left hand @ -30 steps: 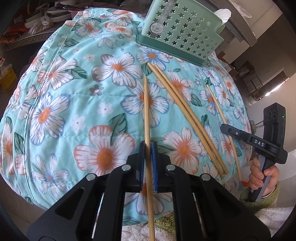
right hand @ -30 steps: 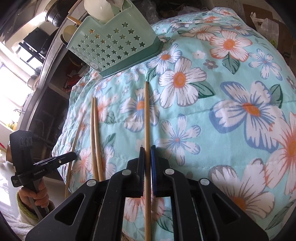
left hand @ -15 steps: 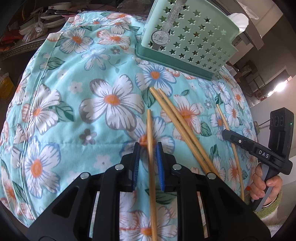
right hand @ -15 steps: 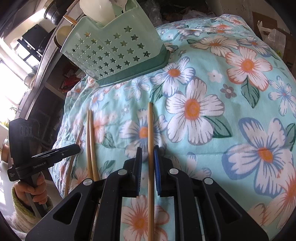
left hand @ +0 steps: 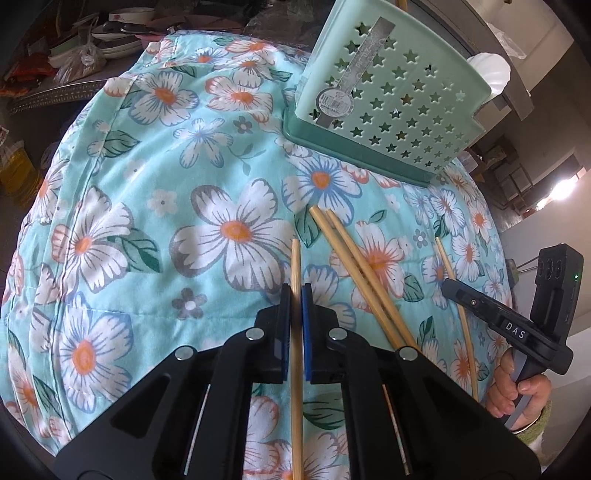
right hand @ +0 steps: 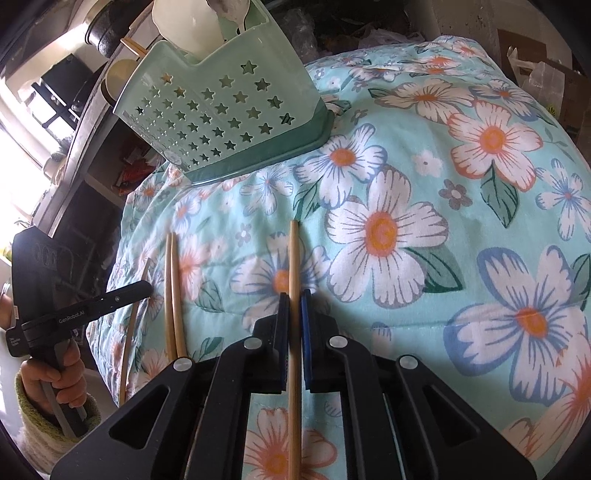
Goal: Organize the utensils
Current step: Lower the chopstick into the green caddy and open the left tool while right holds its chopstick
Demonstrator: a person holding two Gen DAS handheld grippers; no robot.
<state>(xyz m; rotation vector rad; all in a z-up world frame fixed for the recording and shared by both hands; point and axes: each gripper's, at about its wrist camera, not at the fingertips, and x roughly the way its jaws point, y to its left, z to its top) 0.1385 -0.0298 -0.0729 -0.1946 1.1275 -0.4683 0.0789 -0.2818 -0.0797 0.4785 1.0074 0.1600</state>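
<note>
Grip matters most here: the left gripper (left hand: pixel 295 299) is pinched narrow on a bamboo chopstick (left hand: pixel 295 266), pads pressing both its sides. A short length pokes out ahead and a long tail runs back under the body. The right gripper (right hand: pixel 294 306), in its own view, is closed the same way on a second chopstick (right hand: pixel 293 258). Whether either stick is clear of the floral quilt (left hand: pixel 147 184) I cannot tell. The green star-punched caddy (left hand: pixel 388 103) stands ahead at the far side of the quilt, its opening facing up and away, with a white utensil (right hand: pixel 184 26) already inside. A loose pair of chopsticks (left hand: pixel 354 266) lies just beside the left jaws, and a lone chopstick (left hand: pixel 454 295) sits further out. To do the carry well, a firm, even squeeze seems wise, since round bamboo can swivel between flat pads. Each stick should be raised before travelling so the trailing tail does not sweep the loose pair. Over the caddy, tipping the stick near upright and lowering it past the rim before letting go seems best. A gentle touch helps, because a caddy on soft bedding probably rocks easily.
</note>
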